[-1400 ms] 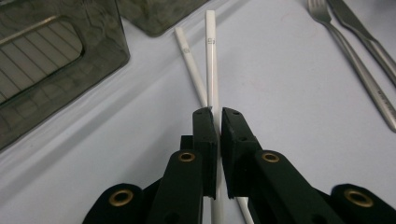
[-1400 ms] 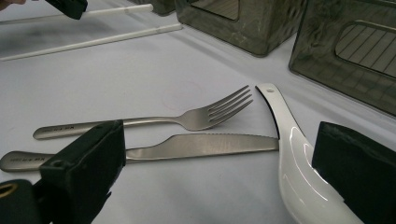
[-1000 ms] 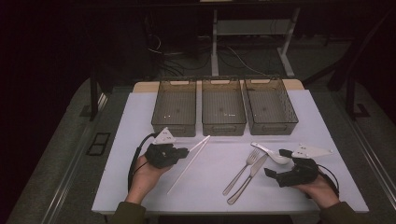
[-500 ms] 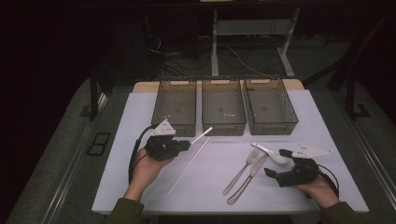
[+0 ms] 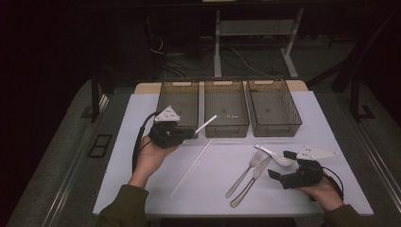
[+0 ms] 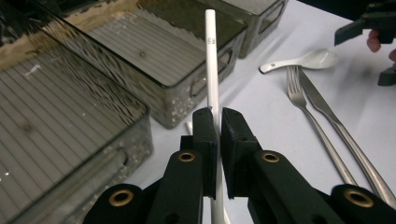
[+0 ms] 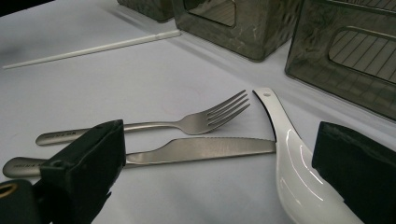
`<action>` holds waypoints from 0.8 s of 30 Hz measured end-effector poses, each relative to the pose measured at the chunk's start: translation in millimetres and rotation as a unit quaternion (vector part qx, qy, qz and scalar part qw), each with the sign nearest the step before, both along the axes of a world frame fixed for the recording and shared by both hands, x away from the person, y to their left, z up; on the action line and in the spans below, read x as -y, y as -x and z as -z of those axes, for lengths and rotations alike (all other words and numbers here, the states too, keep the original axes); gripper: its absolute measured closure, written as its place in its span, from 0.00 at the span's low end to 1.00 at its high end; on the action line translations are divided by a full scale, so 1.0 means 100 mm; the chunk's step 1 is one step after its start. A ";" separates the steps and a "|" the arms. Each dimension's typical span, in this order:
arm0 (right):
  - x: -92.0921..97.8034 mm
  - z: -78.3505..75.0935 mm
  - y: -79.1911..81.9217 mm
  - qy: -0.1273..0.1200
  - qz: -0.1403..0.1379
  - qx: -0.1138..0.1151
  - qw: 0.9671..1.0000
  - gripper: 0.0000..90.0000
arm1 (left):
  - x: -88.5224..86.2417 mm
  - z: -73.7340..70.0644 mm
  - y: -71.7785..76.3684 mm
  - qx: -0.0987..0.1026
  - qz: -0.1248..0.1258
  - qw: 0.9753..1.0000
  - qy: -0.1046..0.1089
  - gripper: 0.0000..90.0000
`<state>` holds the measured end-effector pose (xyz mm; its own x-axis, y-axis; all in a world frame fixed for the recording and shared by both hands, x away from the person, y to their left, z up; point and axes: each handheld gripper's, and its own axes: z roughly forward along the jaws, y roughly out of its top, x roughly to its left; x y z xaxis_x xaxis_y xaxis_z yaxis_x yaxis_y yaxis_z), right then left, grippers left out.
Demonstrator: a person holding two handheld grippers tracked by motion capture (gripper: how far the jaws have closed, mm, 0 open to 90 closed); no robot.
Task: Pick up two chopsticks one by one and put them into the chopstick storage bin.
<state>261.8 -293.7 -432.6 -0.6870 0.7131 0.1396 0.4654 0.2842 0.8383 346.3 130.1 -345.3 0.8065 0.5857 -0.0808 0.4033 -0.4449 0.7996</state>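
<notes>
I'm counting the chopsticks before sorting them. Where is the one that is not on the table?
In the high view, the lifted chopstick is clamped in the left gripper, pointing over the near rim of the left bin.

text: small dark mark on chopstick (image 6: 211, 41), unreadable | engraving on fork handle (image 7: 60, 135) and knife handle (image 7: 21, 164), too blurred to read

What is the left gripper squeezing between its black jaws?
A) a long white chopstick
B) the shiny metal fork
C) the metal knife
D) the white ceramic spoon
A: the left gripper has its jaws shut on a long white chopstick, while the fork, knife and spoon lie on the table.
</notes>
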 end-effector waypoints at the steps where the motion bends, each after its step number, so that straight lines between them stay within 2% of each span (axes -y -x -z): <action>1: 0.00 0.00 0.00 -0.002 0.003 -0.002 1.000 0.03 | 0.00 -0.02 -0.02 0.000 -0.002 1.000 0.000 0.93; 5: 0.00 0.00 0.00 -0.002 0.002 0.002 1.000 0.03 | 0.00 -0.07 -0.12 0.002 -0.009 1.000 0.000 0.93; 6: 0.00 0.00 0.01 -0.005 0.003 -0.006 1.000 0.03 | 0.00 -0.08 -0.15 0.003 -0.011 1.000 -0.001 0.93; 8: 0.01 0.00 0.00 -0.004 0.002 0.002 1.000 0.03 | 0.00 -0.10 -0.21 0.004 -0.015 1.000 -0.002 0.93; 12: 0.01 0.00 0.00 -0.005 0.003 0.002 1.000 0.03 | 0.01 -0.14 -0.33 0.002 -0.024 1.000 -0.001 0.93; 16: 0.02 0.00 0.00 -0.006 0.003 0.002 1.000 0.03 | 0.01 -0.17 -0.47 0.001 -0.031 0.999 -0.009 0.93; 21: 0.02 -0.01 0.00 -0.009 0.005 0.001 1.000 0.03 | 0.01 -0.22 -0.63 -0.002 -0.046 0.999 -0.003 0.93; 24: 0.03 -0.01 -0.01 -0.012 0.005 0.002 1.000 0.03 | 0.01 -0.24 -0.73 -0.003 -0.049 0.999 -0.012 0.93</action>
